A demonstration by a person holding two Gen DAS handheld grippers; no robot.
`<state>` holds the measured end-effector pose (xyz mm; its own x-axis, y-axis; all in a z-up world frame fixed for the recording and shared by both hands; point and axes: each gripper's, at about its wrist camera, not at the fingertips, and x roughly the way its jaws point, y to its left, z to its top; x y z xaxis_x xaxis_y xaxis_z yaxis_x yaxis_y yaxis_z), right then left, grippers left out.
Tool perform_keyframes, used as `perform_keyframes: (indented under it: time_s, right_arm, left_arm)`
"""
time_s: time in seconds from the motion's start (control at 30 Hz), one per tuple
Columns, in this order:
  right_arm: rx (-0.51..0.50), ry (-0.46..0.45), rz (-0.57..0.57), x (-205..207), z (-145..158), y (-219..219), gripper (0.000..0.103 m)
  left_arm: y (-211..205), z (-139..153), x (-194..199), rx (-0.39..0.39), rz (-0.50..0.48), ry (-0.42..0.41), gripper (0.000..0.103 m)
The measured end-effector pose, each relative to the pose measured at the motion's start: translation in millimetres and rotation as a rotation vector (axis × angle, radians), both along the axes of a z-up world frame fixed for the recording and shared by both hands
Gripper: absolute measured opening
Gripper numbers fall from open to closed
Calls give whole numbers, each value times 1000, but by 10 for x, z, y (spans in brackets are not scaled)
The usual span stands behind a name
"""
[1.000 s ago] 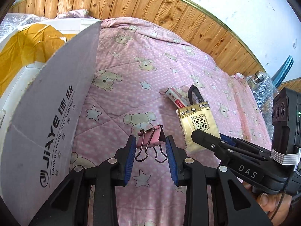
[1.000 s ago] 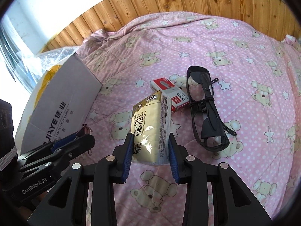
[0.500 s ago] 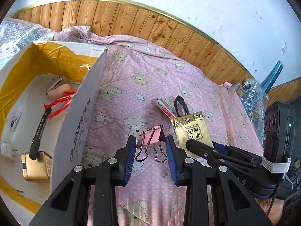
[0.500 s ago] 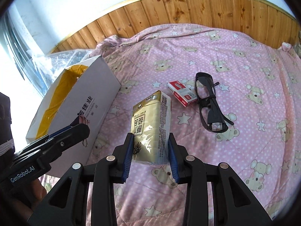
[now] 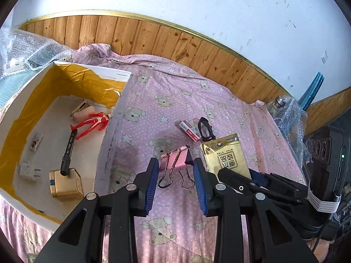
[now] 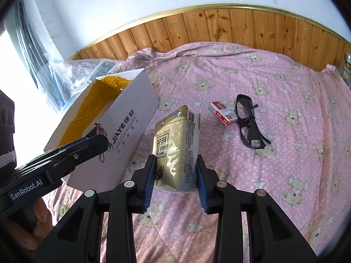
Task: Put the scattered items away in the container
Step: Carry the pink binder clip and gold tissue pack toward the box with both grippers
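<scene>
Surroundings: a bed under a pink bear-print quilt (image 5: 166,100) fills both views, with wood panelling (image 6: 241,28) and a white wall behind it. Bubble wrap (image 5: 24,48) lies at the upper left of the left wrist view, more of it around a jar at the right edge.
Container: a white cardboard box (image 5: 109,135) lined with yellow tape sits at the left of the left wrist view. Inside it lie a red toy figure (image 5: 92,125), a black marker (image 5: 69,151), a gold tin (image 5: 65,184), a pink stapler and small white bits.
In the way: the box's near wall stands between both claws and the box floor.
Left claw: the left claw (image 5: 176,175) pinches a pink binder clip (image 5: 177,157) between its blue pads, wire handles hanging toward the camera, above the quilt just right of the box wall.
Right claw: the right claw (image 6: 176,179) is pressed onto a gold tissue pack (image 6: 175,144), held upright at frame centre, just right of the left claw.
Left on the bed: a red and white small box (image 6: 222,112) and black glasses (image 6: 250,122) lie touching each other, upper right of centre in the right wrist view, well apart from the container.
Change: both claws have risen; a second ago the box wall hid the contents, which now show from above.
</scene>
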<state>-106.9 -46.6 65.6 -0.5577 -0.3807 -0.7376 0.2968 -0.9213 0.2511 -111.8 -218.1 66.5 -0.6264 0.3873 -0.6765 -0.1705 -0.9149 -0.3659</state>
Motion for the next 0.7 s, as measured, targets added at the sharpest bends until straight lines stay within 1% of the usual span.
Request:
perform_keyframes:
  time_s: [0.37, 0.7]
  right_arm:
    - [22, 39, 10, 401, 161, -90, 36]
    - [20, 85, 31, 731, 323, -204, 36]
  left_arm:
    - [-85, 143, 318, 24, 0, 30, 34]
    - [-212, 319, 645, 48, 14, 92, 34]
